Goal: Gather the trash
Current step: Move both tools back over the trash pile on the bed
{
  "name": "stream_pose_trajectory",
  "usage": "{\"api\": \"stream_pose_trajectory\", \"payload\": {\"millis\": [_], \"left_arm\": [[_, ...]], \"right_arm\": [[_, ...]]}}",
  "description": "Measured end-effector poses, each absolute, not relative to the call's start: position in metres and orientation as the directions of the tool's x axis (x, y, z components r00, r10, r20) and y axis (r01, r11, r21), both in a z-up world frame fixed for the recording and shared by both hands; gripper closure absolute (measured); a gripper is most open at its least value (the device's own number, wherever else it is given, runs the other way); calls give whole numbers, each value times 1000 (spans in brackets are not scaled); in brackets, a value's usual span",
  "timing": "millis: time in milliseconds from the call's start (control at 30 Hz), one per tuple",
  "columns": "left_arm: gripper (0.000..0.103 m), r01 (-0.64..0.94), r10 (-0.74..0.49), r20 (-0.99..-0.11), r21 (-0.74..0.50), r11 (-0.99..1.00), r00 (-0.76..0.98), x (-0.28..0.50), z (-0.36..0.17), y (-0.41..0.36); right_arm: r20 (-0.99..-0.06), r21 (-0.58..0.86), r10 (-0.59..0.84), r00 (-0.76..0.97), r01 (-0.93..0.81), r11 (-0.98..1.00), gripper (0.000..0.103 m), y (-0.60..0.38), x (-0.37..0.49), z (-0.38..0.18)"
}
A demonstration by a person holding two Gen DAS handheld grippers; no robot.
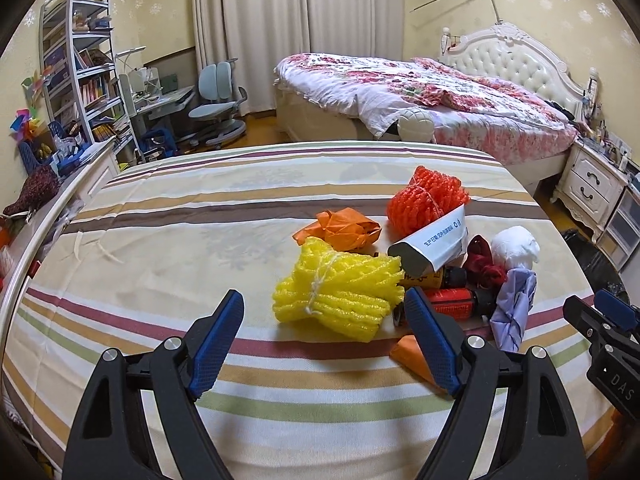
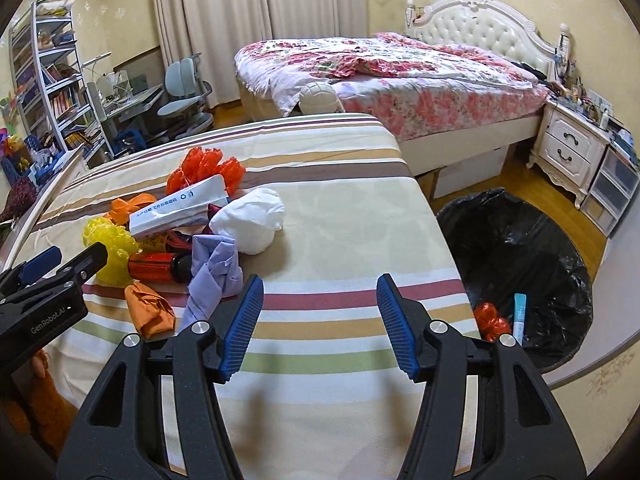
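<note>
Left wrist: left gripper (image 1: 324, 322) spread wide, empty, yellow foam net (image 1: 338, 290) lying just beyond fingertips on striped cloth (image 1: 160, 216).
Right wrist: right gripper (image 2: 320, 312) wide too, holding nothing; trash pile (image 2: 208, 232) far left, black-lined bin (image 2: 520, 252) right, on floor.

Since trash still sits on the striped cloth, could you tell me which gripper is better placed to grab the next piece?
Left. The left gripper is open with the yellow foam net right ahead between its fingers. The right gripper is open over bare striped cloth, nearer the bin.
</note>
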State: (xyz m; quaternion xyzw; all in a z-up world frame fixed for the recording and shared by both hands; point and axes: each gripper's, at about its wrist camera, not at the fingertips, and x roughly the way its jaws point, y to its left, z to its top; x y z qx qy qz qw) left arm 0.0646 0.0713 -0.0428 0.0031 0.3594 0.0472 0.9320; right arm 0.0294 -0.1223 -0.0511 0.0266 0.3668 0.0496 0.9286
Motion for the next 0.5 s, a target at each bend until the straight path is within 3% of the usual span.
{"api": "stream_pose_trajectory", "payload": {"millis": [400,500], "left_arm": [[23,-50,51,-696,21,999,716,77,-54,77],[31,-28,25,-701,7,1000,713,76,-56,79]], "right_arm": [[-696,82,125,707,-96,992,45,-111,39,-57],[-698,79,130,704,-105,991,45,-106,40,-58]]}}
